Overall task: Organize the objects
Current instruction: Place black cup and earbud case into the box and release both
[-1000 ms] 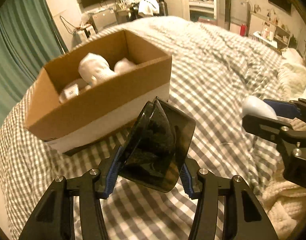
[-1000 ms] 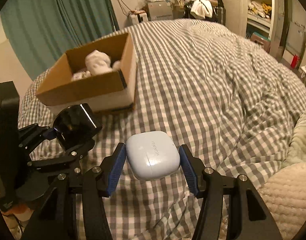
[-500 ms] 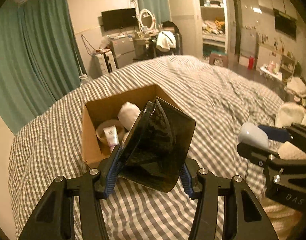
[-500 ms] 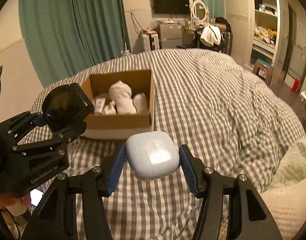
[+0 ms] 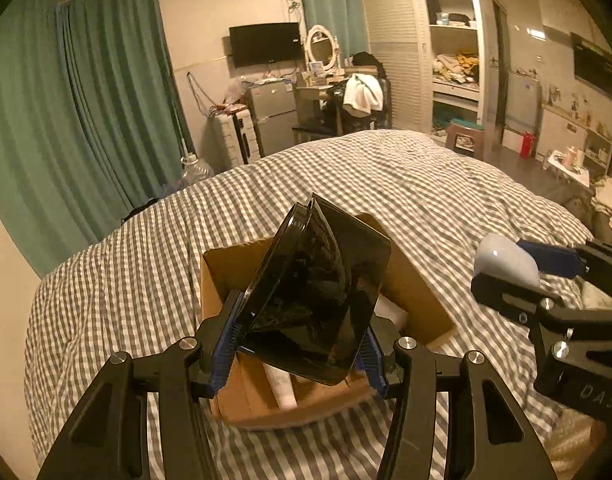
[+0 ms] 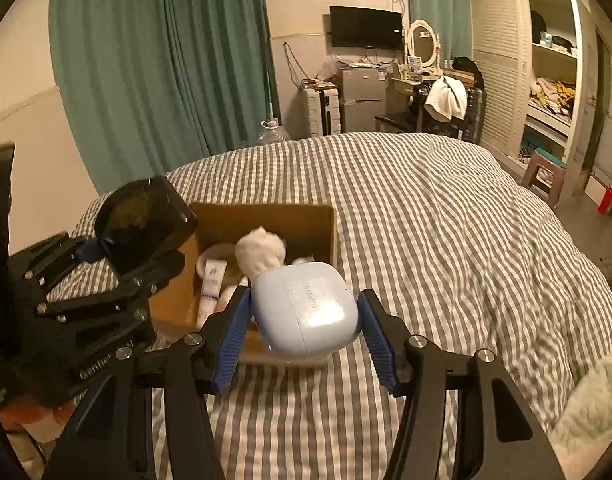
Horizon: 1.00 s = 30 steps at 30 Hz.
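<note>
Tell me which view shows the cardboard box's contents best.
The right wrist view: the cardboard box lies open to it, showing a white tube and white bundle. In the left wrist view, the black case hides most of the inside.

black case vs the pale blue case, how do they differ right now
The black case is dark, glossy and hinged open, held by the left gripper. The pale blue case is light, rounded and closed, held by the right gripper. Both are clamped between blue pads, raised near the cardboard box.
</note>
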Motion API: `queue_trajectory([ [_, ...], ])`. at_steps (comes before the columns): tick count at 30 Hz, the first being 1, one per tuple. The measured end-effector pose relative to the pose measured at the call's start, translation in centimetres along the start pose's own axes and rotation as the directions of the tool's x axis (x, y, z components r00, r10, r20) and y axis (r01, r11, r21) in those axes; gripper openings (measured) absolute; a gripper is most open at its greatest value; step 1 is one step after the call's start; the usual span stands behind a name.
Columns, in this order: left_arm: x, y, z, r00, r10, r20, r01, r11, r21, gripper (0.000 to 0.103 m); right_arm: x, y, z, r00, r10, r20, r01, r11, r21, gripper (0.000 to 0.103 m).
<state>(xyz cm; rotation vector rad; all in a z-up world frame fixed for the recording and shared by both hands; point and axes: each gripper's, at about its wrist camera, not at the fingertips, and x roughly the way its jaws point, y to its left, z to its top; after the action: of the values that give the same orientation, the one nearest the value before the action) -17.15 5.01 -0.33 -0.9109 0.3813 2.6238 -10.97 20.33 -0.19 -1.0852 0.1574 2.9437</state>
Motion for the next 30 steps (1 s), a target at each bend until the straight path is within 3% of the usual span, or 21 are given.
queue_trajectory([
  [11, 9.7, 3.4, 0.7, 0.991, 0.062, -0.118, -0.070, 0.995, -0.067, 0.054, 10.7, 0.5, 5.2, 0.997, 0.059, -0.049, -0.059, 0.998, 0.000, 0.054],
  [17, 11.8, 3.3, 0.0, 0.990, 0.029, -0.139, -0.039, 0.997, -0.072, 0.054, 15.1, 0.2, 5.2, 0.993, 0.088, -0.084, -0.086, 0.996, 0.032, 0.054],
  [19, 11.9, 2.9, -0.5, 0.989, 0.032, -0.146, -0.039, 0.998, -0.050, 0.054, 15.5, 0.0, 4.9, 0.993, 0.085, -0.087, -0.082, 0.996, 0.039, 0.055],
  [23, 11.9, 2.4, -0.6, 0.989, -0.031, -0.145, 0.023, 0.998, -0.057, 0.054, 15.4, -0.1, 5.0, 0.994, 0.070, -0.082, -0.067, 0.997, 0.048, 0.056],
  [25, 11.4, 2.3, -0.7, 0.989, -0.028, -0.144, 0.020, 0.998, -0.057, 0.057, 14.5, -0.2, 5.1, 0.994, 0.088, -0.058, -0.084, 0.995, 0.060, 0.074],
  [26, 11.0, 2.1, -0.8, 0.988, -0.032, -0.148, 0.024, 0.998, -0.052, 0.059, 13.9, -0.2, 5.3, 0.995, 0.093, -0.039, -0.090, 0.994, 0.065, 0.078],
  [28, 10.0, 2.2, -0.9, 0.989, -0.024, -0.144, 0.018, 0.999, -0.047, 0.078, 12.2, -0.1, 5.5, 0.996, 0.092, -0.007, -0.091, 0.994, 0.067, 0.081],
  [30, 8.3, 2.3, -0.7, 0.993, -0.022, -0.112, 0.017, 0.999, -0.047, 0.088, 10.9, 0.1, 6.1, 0.997, 0.082, 0.008, -0.082, 0.995, 0.064, 0.081],
])
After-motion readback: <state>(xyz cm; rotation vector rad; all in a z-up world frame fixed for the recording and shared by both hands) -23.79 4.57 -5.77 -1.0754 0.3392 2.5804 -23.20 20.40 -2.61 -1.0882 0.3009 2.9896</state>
